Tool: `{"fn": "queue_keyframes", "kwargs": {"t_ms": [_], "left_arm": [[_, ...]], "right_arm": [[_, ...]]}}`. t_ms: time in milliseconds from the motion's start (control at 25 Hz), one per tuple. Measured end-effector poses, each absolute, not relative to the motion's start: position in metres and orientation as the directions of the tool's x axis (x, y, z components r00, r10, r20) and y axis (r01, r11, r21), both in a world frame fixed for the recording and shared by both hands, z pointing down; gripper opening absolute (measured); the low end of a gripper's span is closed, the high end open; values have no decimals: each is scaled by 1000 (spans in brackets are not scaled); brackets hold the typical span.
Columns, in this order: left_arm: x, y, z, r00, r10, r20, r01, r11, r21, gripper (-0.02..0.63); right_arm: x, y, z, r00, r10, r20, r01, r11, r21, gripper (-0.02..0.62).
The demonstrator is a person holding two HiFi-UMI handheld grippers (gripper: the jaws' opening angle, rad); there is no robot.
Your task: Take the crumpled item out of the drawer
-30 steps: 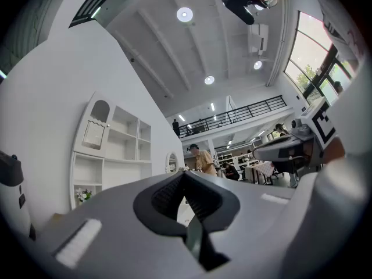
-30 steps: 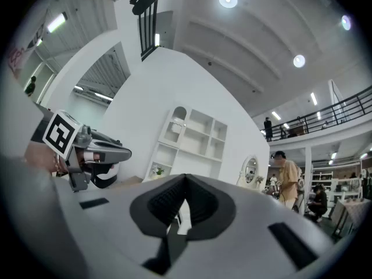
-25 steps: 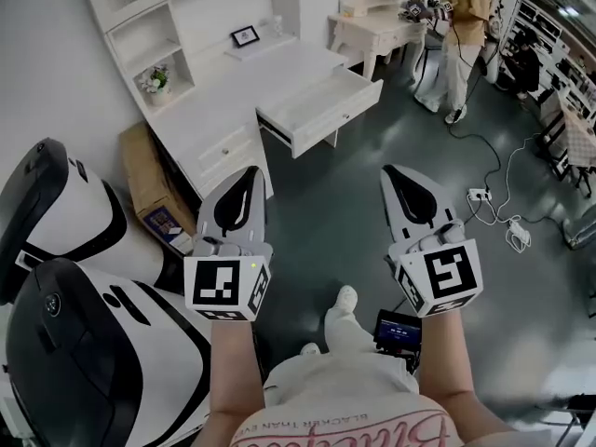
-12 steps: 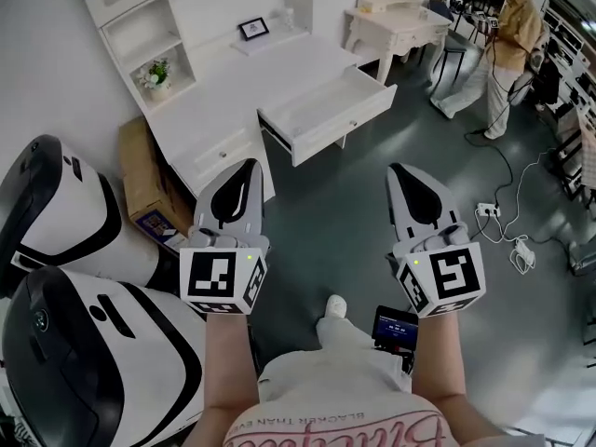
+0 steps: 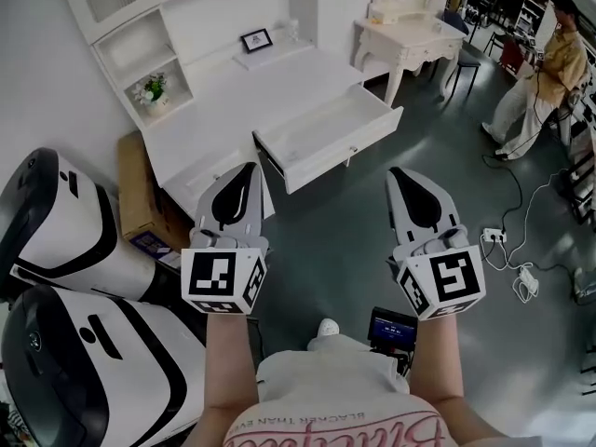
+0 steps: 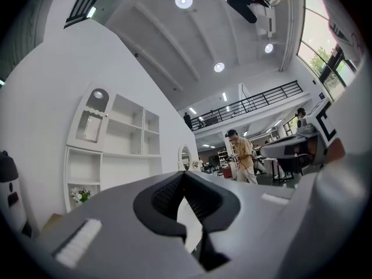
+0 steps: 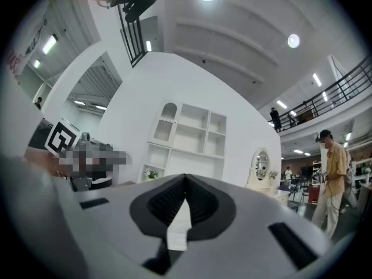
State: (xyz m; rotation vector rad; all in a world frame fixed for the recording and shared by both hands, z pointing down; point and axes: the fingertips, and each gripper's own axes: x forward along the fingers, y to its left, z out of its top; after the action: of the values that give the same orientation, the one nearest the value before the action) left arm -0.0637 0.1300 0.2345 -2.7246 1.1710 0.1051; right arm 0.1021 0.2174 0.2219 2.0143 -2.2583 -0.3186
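A white desk stands ahead in the head view with its drawer pulled open toward me. The inside of the drawer looks plain white, and I see no crumpled item in it from here. My left gripper is held out just short of the desk's front, near the drawer's left corner, shut and empty. To the right, my right gripper hangs over the grey floor below the drawer's right end, also shut and empty. In the left gripper view the jaws meet at the tip; the right gripper view shows the same.
Two large white and black machine shells crowd the left side beside a cardboard box. A shelf unit with a small plant rises behind the desk. A dressing table, a person and a power strip with cables stand to the right.
The desk and open drawer have drawn closer and shifted right in the head view. The person at the back has walked further right. Both grippers keep their pose and stay shut.
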Motion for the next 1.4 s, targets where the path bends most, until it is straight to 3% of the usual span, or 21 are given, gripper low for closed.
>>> {"fn": "queue_keyframes", "kwargs": {"t_ms": [800, 1400], "left_arm": [[-49, 37, 253, 600, -792, -111, -800, -593, -91, 9], [-38, -117, 262, 589, -803, -89, -808, -585, -69, 9]], "right_arm": [[134, 115, 246, -191, -982, -8, -960, 185, 211, 6], [150, -39, 256, -195, -980, 36, -955, 198, 222, 6]]}}
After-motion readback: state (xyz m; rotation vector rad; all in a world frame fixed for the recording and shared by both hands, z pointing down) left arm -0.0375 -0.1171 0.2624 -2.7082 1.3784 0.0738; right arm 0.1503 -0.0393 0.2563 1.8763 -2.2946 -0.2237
